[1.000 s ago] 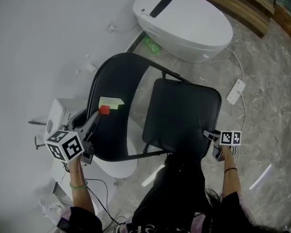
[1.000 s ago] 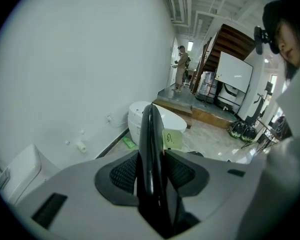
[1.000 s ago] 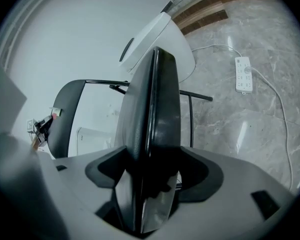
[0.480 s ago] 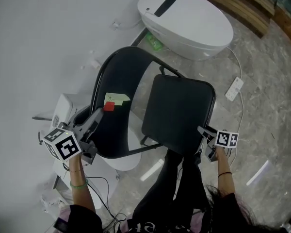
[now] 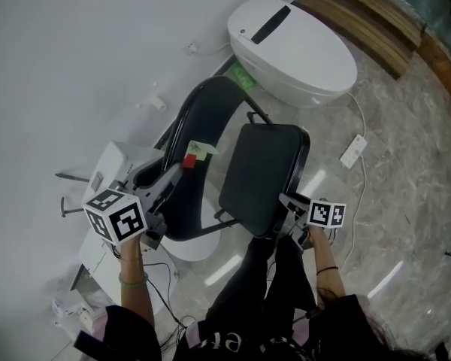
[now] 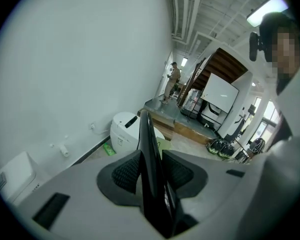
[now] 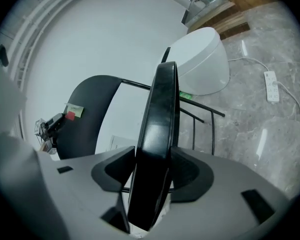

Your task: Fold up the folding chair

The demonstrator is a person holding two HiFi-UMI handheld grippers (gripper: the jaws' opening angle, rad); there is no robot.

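The black folding chair stands half folded, with its seat [image 5: 261, 177] tipped up toward the backrest [image 5: 210, 138]. My left gripper [image 5: 182, 165] holds the backrest's side edge beside a yellow and red tag [image 5: 194, 155]. In the left gripper view the backrest [image 6: 146, 139] runs between the pads of the left gripper [image 6: 151, 170], which press on it while the jaws are closing. My right gripper [image 5: 287, 204] has the seat's front edge. Seen from the right gripper [image 7: 157, 170], the seat [image 7: 162, 99] fills the gap between the closing jaws.
A white toilet [image 5: 293, 47] stands behind the chair by the wall. A power strip [image 5: 351, 150] and its cable lie on the marble floor at the right. A white box [image 5: 109, 168] sits at the left. A wooden step [image 5: 376, 13] is at the back right.
Both grippers have risen with the chair. The seat has swung up toward the backrest and looks narrower. The right gripper has moved in closer to the left.
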